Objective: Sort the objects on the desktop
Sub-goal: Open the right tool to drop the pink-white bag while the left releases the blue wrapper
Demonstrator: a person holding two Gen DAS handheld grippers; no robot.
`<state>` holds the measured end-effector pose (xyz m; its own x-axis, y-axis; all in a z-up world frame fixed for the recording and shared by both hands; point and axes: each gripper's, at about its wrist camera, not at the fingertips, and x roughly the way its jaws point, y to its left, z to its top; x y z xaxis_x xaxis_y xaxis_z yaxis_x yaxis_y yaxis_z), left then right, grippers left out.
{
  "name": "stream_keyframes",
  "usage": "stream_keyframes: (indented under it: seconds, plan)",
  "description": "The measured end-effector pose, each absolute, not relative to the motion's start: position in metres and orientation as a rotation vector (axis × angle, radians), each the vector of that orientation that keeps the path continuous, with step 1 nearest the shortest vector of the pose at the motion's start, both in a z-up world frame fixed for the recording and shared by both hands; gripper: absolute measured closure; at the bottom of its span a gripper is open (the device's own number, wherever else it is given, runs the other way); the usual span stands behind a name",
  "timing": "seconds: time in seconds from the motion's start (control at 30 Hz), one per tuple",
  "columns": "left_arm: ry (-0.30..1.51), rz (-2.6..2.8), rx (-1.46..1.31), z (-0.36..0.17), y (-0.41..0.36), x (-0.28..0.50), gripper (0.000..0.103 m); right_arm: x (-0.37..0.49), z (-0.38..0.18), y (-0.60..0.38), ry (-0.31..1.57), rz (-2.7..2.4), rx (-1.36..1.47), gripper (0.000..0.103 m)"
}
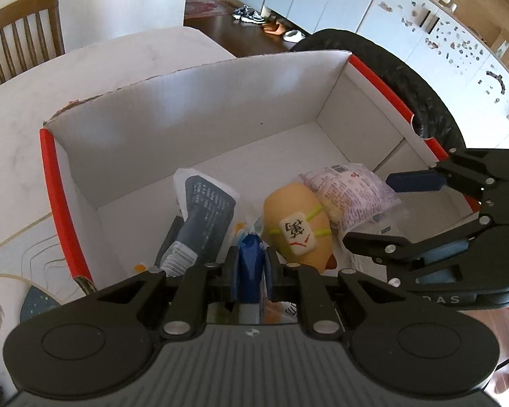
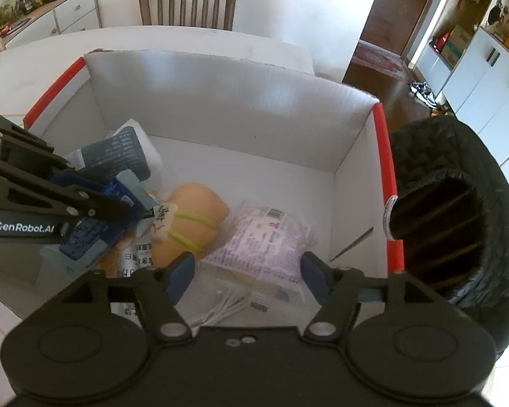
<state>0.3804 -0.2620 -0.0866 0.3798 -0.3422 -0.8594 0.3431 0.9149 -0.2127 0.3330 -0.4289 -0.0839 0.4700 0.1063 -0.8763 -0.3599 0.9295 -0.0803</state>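
Note:
A white cardboard box (image 1: 203,108) (image 2: 220,101) with red edges stands on the table. Inside lie a dark grey packet (image 1: 207,210) (image 2: 122,152), an orange plush toy (image 1: 298,217) (image 2: 193,217) with a mahjong tile tied on, and a purple snack packet (image 1: 353,193) (image 2: 264,237). My left gripper (image 1: 250,254) (image 2: 132,203) is shut on a blue packet (image 1: 247,274) (image 2: 85,240), held over the box's near left part. My right gripper (image 2: 247,268) (image 1: 383,210) stands open just above the purple packet, its pads apart from the wrapper.
A white cable (image 2: 227,308) lies in a clear bag under the right gripper. A black-lined waste bin (image 2: 458,224) (image 1: 420,81) stands against the box's right side. A wooden chair (image 2: 186,0) (image 1: 20,34) stands beyond the table.

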Motion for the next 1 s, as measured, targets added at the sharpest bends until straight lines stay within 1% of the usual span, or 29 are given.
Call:
stream_keyframes:
  seconds: [0.13,0.2,0.3,0.43,0.53,0.67,0.7,0.73,0.77,0.8,1.0]
  plan:
    - [1.094,-0.453,-0.013,-0.086,-0.258,0.379,0.089,0.330,-0.078,-0.433,1.032,0.288,-0.250,0.030]
    - [1.099,-0.462,-0.017,-0.085,-0.257,0.378,0.088,0.329,-0.072,-0.435,1.025,0.292,-0.243,0.027]
    - [1.096,-0.465,0.000,-0.082,-0.258,0.372,0.084,0.325,-0.065,-0.438,1.010,0.293,-0.235,0.027]
    - [1.082,-0.450,0.040,-0.075,-0.259,0.366,0.083,0.323,-0.055,-0.444,0.997,0.293,-0.220,0.025]
    - [1.070,-0.456,0.023,-0.070,-0.254,0.363,0.078,0.321,-0.050,-0.448,0.987,0.295,-0.210,0.024]
    - [1.052,-0.468,0.026,-0.062,-0.252,0.356,0.070,0.314,-0.046,-0.450,0.980,0.298,-0.201,0.024]
    - [1.046,-0.473,0.030,-0.060,-0.252,0.354,0.062,0.313,-0.045,-0.451,0.977,0.299,-0.198,0.024]
    - [1.037,-0.478,0.032,-0.058,-0.251,0.351,0.056,0.313,-0.044,-0.451,0.975,0.302,-0.193,0.024]
    - [1.029,-0.482,0.034,-0.055,-0.251,0.348,0.046,0.312,-0.044,-0.451,0.974,0.305,-0.187,0.024]
    - [1.021,-0.487,0.032,-0.052,-0.251,0.345,0.044,0.311,-0.043,-0.450,0.970,0.306,-0.181,0.024]
    - [1.000,-0.492,0.017,-0.043,-0.246,0.330,0.044,0.305,-0.039,-0.448,0.960,0.325,-0.152,0.024]
